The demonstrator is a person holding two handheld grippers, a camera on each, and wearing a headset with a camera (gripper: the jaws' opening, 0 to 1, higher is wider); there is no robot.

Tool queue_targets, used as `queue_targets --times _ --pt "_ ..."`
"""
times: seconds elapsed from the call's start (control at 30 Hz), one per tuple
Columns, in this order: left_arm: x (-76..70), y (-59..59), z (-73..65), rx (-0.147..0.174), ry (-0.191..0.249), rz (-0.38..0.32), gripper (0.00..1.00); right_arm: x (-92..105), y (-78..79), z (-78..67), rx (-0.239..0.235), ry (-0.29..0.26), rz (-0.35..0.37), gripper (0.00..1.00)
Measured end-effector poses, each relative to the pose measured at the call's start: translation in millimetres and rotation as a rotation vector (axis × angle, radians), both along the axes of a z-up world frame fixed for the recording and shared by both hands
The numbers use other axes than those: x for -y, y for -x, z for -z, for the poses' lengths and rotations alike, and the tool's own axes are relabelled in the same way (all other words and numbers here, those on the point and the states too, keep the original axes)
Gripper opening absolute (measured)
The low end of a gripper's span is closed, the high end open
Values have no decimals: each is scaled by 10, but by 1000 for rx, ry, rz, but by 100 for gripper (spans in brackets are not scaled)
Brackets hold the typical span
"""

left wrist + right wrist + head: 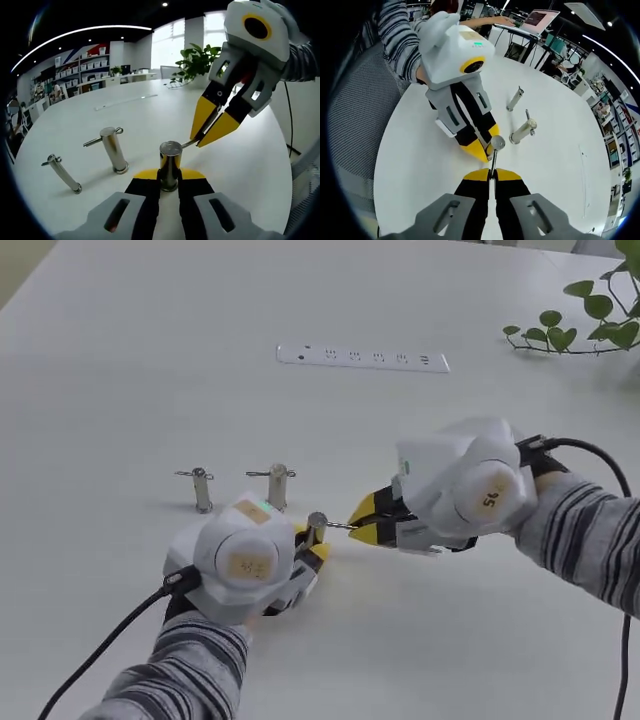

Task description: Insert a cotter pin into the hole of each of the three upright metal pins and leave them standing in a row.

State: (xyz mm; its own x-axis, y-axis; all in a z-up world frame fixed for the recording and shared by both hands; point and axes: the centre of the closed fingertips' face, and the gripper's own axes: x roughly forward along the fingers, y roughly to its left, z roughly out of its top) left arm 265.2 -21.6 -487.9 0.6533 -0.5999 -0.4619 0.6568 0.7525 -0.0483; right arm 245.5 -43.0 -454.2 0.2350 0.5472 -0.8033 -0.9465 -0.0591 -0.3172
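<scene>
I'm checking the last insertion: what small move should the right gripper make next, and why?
Probably ease the cotter pin forward into the third metal pin: the right gripper is shut on it, tip at that pin's head, and the left gripper holds the pin upright.

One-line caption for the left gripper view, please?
Left claw grips an upright silver metal pin while the right claw holds a thin wire cotter pin near its top.

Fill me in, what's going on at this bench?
The left gripper clamps an upright steel cylinder pin low down. The right gripper holds a thin wire cotter pin, its tip at that pin's head; whether it has entered the hole is unclear. Two more steel pins stand nearby, cotter pins already through them.
</scene>
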Motion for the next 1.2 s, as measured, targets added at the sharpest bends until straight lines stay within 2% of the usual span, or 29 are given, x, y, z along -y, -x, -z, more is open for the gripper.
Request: queue_targets --times 0.13,0.6,0.97,1.07,1.2 --pt "6 -5 0 -2 1 -1 10 -41 -16 -4 -8 -16 10 0" --pt "21 -25 31 -13 26 -34 10 -141 -36 -23 21 -13 -5 0" --pt "18 -32 47 -26 37 -60 10 -211 -46 -38 30 -38 -4 0" --pt "19 -32 50 -29 38 -65 10 -202 -55 -75 36 -42 6 6" --pt "18 -30 53 -31 39 -69 10 -167 -34 -119 29 -42 14 6"
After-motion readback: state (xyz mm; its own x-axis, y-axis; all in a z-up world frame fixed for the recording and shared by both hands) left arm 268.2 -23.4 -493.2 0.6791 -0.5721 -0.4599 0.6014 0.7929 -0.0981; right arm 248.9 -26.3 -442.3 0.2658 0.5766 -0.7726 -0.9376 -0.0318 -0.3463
